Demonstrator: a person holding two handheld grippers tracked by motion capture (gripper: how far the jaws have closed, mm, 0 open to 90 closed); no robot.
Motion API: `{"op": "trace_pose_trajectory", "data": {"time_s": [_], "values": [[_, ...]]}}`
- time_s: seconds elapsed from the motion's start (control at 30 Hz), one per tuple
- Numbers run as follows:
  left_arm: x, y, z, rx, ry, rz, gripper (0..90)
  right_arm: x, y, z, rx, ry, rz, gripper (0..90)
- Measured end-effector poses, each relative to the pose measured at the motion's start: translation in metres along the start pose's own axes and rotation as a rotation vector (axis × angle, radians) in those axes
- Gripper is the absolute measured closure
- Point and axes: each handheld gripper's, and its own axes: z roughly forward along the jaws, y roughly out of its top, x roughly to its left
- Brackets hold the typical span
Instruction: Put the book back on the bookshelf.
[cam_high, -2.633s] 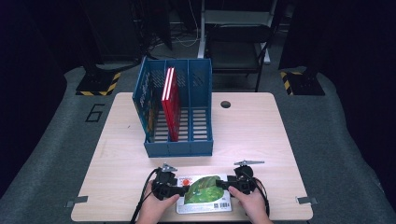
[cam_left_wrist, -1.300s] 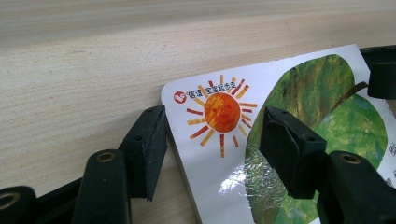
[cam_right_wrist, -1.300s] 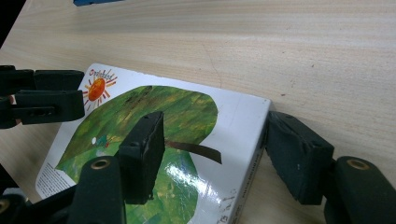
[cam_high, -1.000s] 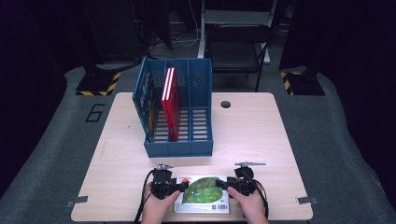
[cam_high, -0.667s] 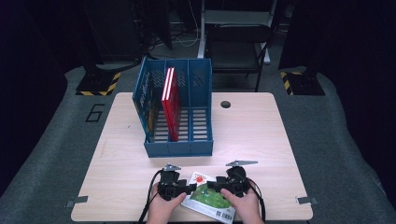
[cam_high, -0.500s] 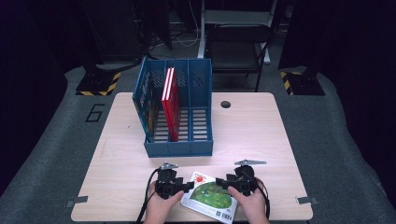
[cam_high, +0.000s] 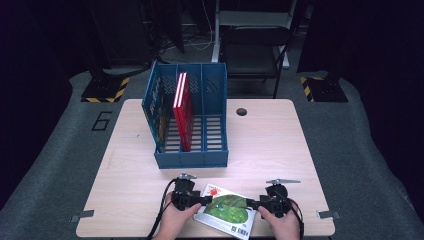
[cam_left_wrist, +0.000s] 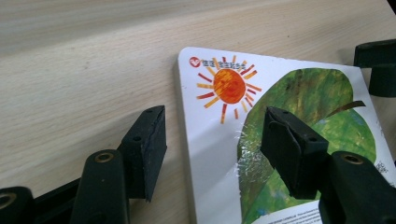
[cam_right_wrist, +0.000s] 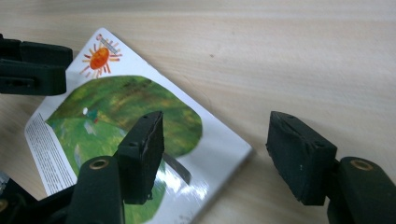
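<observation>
Left tool (cam_left_wrist: 212, 135), jaws apart, straddles the left edge of a flat glossy white picture book with a green leaf and orange sun on its cover (cam_high: 226, 208). Right tool (cam_right_wrist: 215, 154), jaws likewise apart, straddles the book's right edge. The book lies skewed at the near edge of the pale wooden tabletop (cam_high: 270, 145). Farther off stands a blue plastic slotted file rack (cam_high: 200, 125) holding an upright red book (cam_high: 182, 110).
</observation>
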Motion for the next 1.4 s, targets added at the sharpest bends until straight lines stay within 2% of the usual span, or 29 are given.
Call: {"op": "trace_pose_trajectory", "data": {"time_s": [0.13,0.2,0.27,0.4,0.53,0.6,0.8,0.83,0.87,0.9,1.0,1.17,1.3,1.33,1.4], "values": [[-0.004,0.002,0.003,0.009,-0.014,0.009,39.8,-0.004,-0.007,-0.003,0.013,0.011,0.027,36.0],[-0.006,0.003,0.004,0.020,-0.005,0.034,39.3,-0.006,-0.012,0.000,0.024,0.051,0.056,38.1],[-0.006,0.003,0.004,0.019,-0.002,0.033,39.1,-0.004,-0.014,0.000,0.021,0.080,0.109,36.4],[-0.007,0.002,0.004,0.019,0.004,0.034,38.9,-0.004,-0.014,0.001,0.005,0.089,0.107,34.2],[-0.005,0.001,0.001,0.017,0.017,0.025,38.3,-0.005,-0.012,0.005,-0.011,0.128,0.167,33.3],[0.000,0.000,-0.004,0.019,0.029,0.008,37.9,-0.005,-0.008,0.011,-0.021,0.163,0.166,33.3],[0.012,-0.004,-0.013,-0.004,0.061,-0.043,37.5,0.003,0.002,0.025,-0.023,0.202,0.139,33.5],[0.014,-0.004,-0.015,-0.006,0.065,-0.049,37.5,0.006,0.003,0.027,-0.022,0.204,0.143,33.4],[0.016,-0.005,-0.016,-0.007,0.070,-0.054,37.4,0.007,0.005,0.029,-0.023,0.204,0.124,33.4],[0.017,-0.006,-0.019,-0.008,0.066,-0.077,37.5,0.011,0.008,0.032,-0.015,0.199,0.114,33.4],[0.018,-0.007,-0.020,-0.010,0.063,-0.081,37.8,0.013,0.010,0.034,-0.017,0.187,0.101,33.2],[0.020,-0.008,-0.023,-0.008,0.080,-0.097,43.1,0.014,0.013,0.036,-0.006,0.193,0.118,34.1],[0.021,-0.007,-0.025,-0.014,0.079,-0.112,43.1,0.016,0.014,0.035,-0.011,0.201,0.119,34.9],[0.023,-0.007,-0.027,-0.015,0.074,-0.113,43.1,0.018,0.014,0.034,-0.005,0.203,0.134,34.8],[0.022,-0.007,-0.028,-0.029,0.075,-0.121,43.1,0.018,0.014,0.034,-0.011,0.205,0.121,34.8]]}}
